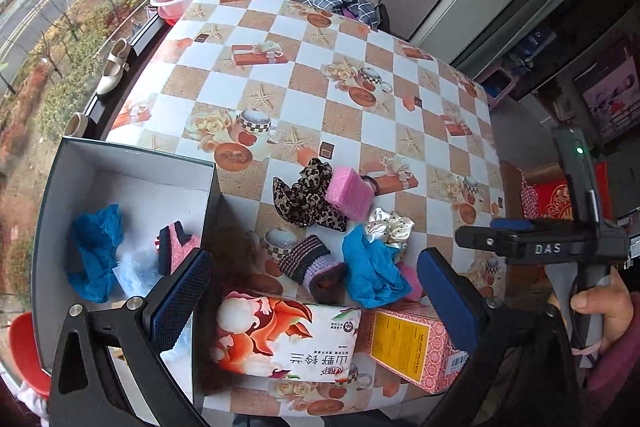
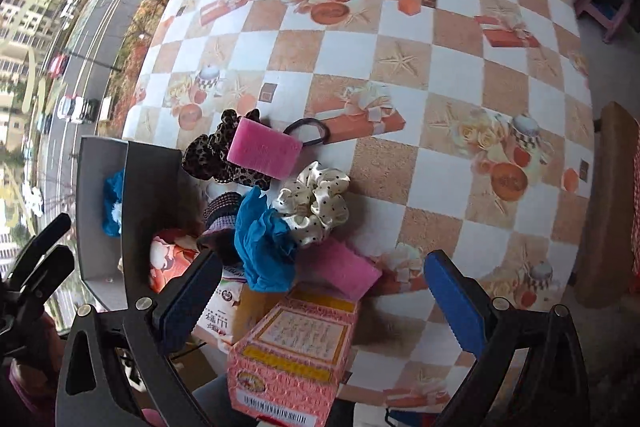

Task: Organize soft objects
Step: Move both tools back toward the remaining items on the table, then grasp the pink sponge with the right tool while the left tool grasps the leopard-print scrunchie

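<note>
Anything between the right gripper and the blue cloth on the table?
Partly. The right gripper is open, with the pink box right under its fingers, on the near side of the blue cloth. The cloth's top is uncovered; it touches the dotted scrunchie and a knit piece.

leopard-print scrunchie point(image 1: 306, 195), pink sponge point(image 1: 349, 191), possibly polka-dotted cream scrunchie point(image 2: 316, 203)

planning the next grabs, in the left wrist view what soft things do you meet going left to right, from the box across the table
blue cloth in the box → pink knit piece in the box → leopard scrunchie → pink sponge → cream dotted scrunchie
</note>
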A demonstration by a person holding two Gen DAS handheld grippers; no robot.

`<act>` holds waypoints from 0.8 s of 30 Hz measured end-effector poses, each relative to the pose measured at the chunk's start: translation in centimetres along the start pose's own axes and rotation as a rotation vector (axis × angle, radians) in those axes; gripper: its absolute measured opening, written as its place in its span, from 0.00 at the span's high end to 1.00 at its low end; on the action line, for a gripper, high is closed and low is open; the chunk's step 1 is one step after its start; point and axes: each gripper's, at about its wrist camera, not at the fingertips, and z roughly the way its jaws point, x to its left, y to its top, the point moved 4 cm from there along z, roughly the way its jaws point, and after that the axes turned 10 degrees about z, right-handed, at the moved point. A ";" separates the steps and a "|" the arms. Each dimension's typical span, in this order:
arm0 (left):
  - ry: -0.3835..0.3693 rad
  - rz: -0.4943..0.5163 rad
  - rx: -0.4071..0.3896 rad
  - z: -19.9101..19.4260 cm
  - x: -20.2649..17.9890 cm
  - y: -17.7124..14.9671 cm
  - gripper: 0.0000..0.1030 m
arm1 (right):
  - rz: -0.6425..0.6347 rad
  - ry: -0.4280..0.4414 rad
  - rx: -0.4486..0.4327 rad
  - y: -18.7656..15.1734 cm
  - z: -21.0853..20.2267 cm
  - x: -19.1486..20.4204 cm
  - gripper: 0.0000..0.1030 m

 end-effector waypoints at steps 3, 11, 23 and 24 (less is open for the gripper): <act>0.057 0.003 0.017 0.6 -0.1 -0.1 0.00 | -0.110 0.018 0.050 2.0 3.5 2.2 0.01; 0.147 -0.041 0.078 3.2 0.4 -0.1 0.00 | -0.341 -0.018 0.109 5.3 12.3 7.3 0.01; 0.168 0.051 0.173 13.1 -2.1 3.7 0.00 | 0.108 -0.223 -0.115 11.4 8.2 -10.3 0.01; 0.170 0.051 0.185 14.0 -2.2 3.9 0.00 | 0.130 -0.208 -0.117 11.1 7.7 -11.5 0.01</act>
